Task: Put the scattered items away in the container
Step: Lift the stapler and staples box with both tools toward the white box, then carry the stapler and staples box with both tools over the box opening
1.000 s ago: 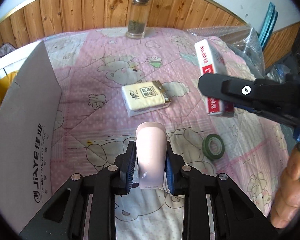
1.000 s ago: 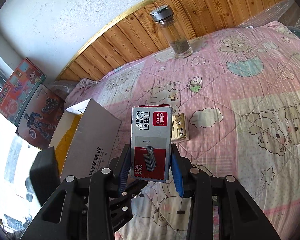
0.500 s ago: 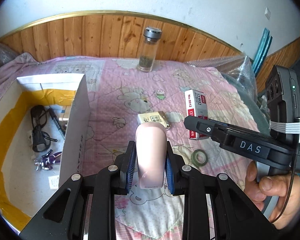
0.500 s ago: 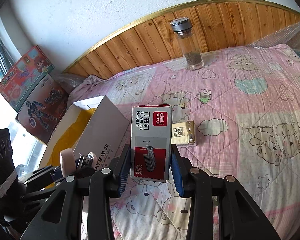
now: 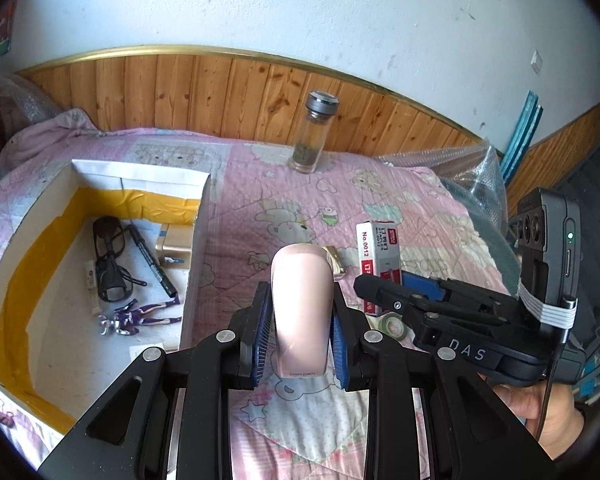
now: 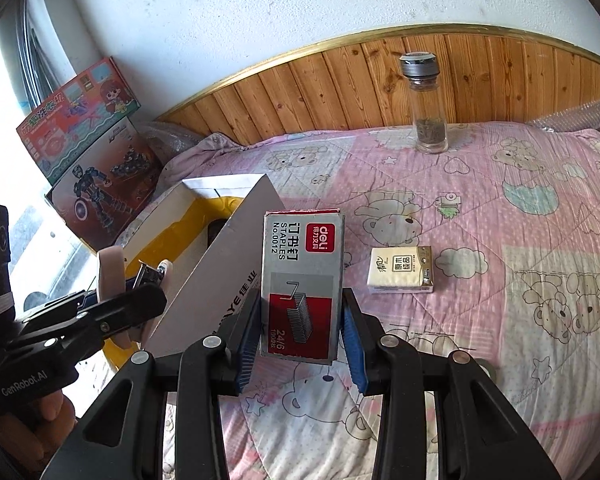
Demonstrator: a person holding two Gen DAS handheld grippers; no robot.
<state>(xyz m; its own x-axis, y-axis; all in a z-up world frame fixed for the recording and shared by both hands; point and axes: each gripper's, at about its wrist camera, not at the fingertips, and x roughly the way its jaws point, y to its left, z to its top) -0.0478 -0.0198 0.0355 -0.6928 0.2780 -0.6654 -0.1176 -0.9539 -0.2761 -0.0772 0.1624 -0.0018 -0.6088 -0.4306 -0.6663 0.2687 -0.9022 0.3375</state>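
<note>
My left gripper (image 5: pixel 300 306) is shut on a pink stapler (image 5: pixel 302 292), held upright in the air just right of the container's near wall. The container (image 5: pixel 196 240) is a white cardboard box lined with yellow tape, at the left of the bed. My right gripper (image 6: pixel 300 304) is shut on a grey and red staples box (image 6: pixel 302 280), held above the quilt beside the container (image 6: pixel 236 268). The left wrist view shows the staples box (image 5: pixel 378 246) and the right gripper (image 5: pixel 384 286) close to my right. A tissue pack (image 6: pixel 400 270) and a green tape roll (image 5: pixel 392 326) lie on the quilt.
Glasses (image 5: pixel 110 256), a pen (image 5: pixel 152 260), a gold box (image 5: pixel 176 246) and a purple figure (image 5: pixel 140 316) lie inside the container. A glass bottle (image 6: pixel 426 108) stands at the wooden headboard. Toy boxes (image 6: pixel 88 152) lean on the wall at left. Bubble wrap (image 5: pixel 460 168) lies at right.
Both grippers have risen and swung left with their loads. The container's inside, hidden a second ago behind its wall, has come into the left wrist view.
</note>
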